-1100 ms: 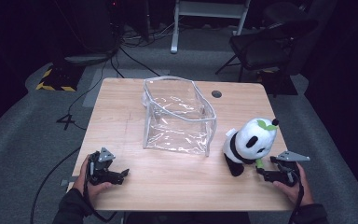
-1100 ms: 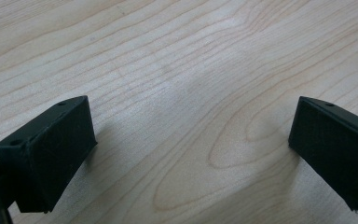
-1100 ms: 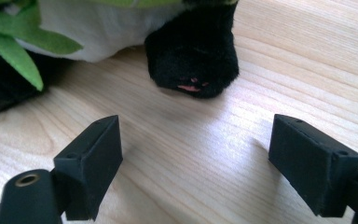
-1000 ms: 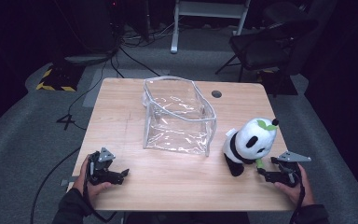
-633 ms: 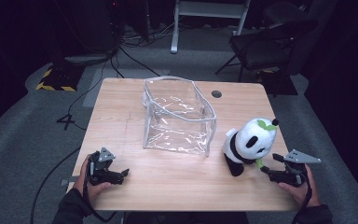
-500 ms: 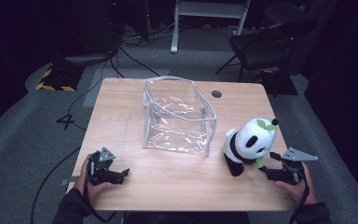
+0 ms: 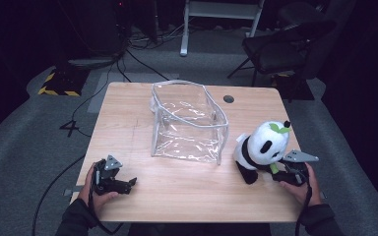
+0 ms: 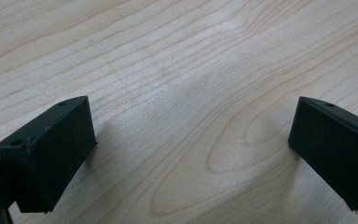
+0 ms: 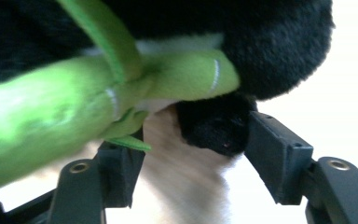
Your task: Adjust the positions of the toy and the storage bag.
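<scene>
Unmarked wooden table (image 7: 187, 191), label-free plush panda (image 7: 261, 147)

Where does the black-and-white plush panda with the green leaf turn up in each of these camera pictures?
High view: the black-and-white plush panda sits right of centre, beside the clear plastic bag.
Left gripper view: wood tabletop between black fingers.
Right gripper view: panda close up, between the fingers.
Shared landmark: the wooden tabletop.
</scene>
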The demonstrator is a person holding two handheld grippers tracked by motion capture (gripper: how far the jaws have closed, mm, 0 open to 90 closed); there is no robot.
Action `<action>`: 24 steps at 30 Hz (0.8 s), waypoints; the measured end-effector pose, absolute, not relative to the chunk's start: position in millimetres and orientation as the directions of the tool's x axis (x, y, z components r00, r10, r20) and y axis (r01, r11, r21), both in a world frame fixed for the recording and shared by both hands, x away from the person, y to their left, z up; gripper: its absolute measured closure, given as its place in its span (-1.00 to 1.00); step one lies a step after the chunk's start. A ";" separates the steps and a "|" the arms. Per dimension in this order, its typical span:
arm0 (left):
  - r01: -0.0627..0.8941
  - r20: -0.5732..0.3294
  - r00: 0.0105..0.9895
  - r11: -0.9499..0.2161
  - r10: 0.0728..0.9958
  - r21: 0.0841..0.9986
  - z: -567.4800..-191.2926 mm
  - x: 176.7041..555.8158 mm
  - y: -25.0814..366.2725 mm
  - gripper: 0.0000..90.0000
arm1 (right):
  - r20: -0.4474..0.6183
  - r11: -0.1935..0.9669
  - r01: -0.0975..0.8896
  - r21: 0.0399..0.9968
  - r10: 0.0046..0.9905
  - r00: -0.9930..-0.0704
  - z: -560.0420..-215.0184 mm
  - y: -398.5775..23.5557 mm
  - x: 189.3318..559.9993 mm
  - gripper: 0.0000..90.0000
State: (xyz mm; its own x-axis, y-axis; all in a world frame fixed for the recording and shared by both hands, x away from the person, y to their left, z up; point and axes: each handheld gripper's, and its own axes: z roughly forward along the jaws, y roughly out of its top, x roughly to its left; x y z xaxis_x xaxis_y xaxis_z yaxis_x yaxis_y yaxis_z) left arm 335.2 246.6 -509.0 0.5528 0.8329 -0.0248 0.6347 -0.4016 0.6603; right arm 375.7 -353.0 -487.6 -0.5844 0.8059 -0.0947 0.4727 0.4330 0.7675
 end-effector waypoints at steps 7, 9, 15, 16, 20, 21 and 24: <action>0.633 -0.023 0.554 -0.403 0.832 0.661 -509.0 335.8 246.6 -0.99 | -0.102 0.419 0.493 0.762 0.830 -0.548 -489.7 -355.7 394.4 -0.06; 0.634 -0.024 0.553 -0.402 0.833 0.661 -509.1 335.9 246.5 -0.99 | -0.089 0.396 0.506 0.767 0.845 -0.527 -488.0 -357.2 401.9 -0.08; 0.634 -0.024 0.552 -0.401 0.833 0.661 -509.0 336.0 246.4 -0.99 | -0.063 0.345 0.534 0.772 0.877 -0.476 -484.2 -359.5 422.8 -0.15; 0.634 -0.024 0.552 -0.401 0.833 0.661 -509.0 336.0 246.4 -0.99 | -0.063 0.345 0.534 0.772 0.877 -0.476 -484.2 -359.5 422.8 -0.15; 0.634 -0.024 0.552 -0.401 0.834 0.661 -509.0 336.0 246.4 -0.99 | -0.029 0.316 0.547 0.775 0.883 -0.468 -481.7 -365.5 423.1 -0.27; 0.634 -0.024 0.552 -0.401 0.834 0.661 -509.0 336.0 246.4 -0.99 | -0.022 0.311 0.544 0.779 0.881 -0.472 -479.8 -372.4 412.7 -0.32; 0.635 -0.025 0.552 -0.401 0.834 0.661 -509.1 335.9 246.3 -0.99 | -0.004 0.297 0.547 0.783 0.881 -0.473 -480.5 -382.8 396.5 -0.32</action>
